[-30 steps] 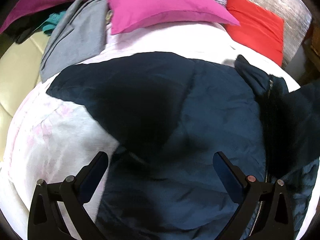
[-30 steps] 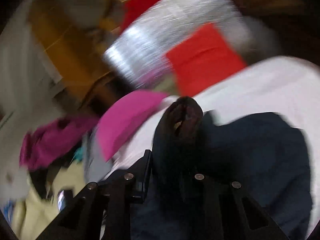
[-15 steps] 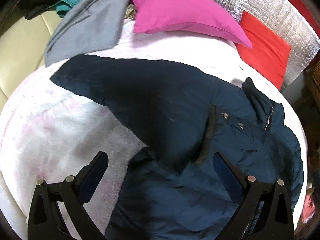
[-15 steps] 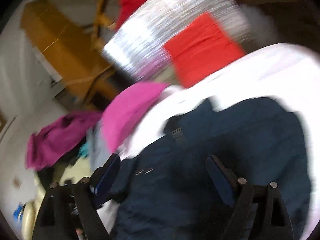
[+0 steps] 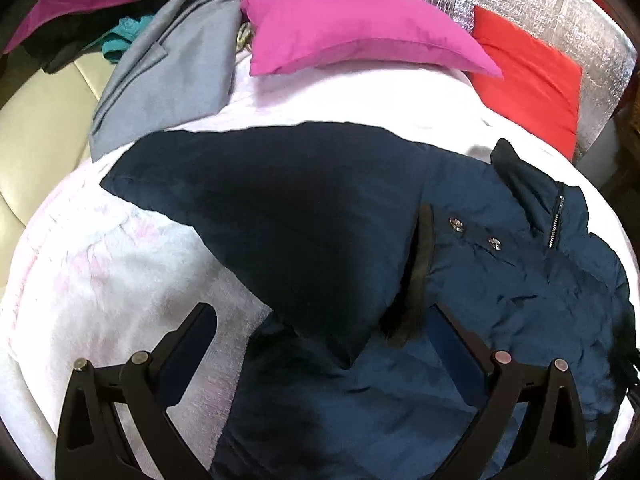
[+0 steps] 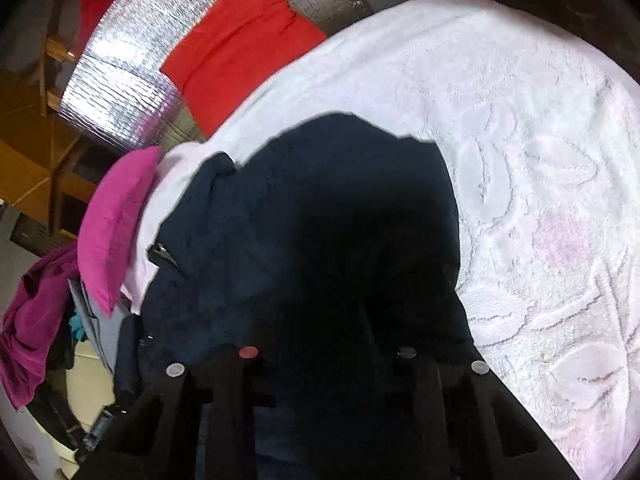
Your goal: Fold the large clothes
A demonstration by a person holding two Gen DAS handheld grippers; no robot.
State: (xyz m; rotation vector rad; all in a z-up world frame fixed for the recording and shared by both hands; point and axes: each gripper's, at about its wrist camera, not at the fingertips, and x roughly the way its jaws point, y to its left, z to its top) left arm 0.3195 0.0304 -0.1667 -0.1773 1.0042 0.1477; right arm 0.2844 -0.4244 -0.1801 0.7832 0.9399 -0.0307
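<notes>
White embossed bedspread (image 6: 540, 152) carries your navy jacket (image 5: 500, 280); no legible label. Your left gripper (image 5: 324, 344) hovers wide above it; your right gripper (image 6: 328, 356) closure cannot be told.

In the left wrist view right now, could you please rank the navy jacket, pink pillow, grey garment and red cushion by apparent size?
1. navy jacket, though nearest the camera
2. pink pillow
3. grey garment
4. red cushion; close to the grey, unsure

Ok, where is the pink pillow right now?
In the left wrist view, the pink pillow lies at the top, between the grey garment and the red cushion.
</notes>
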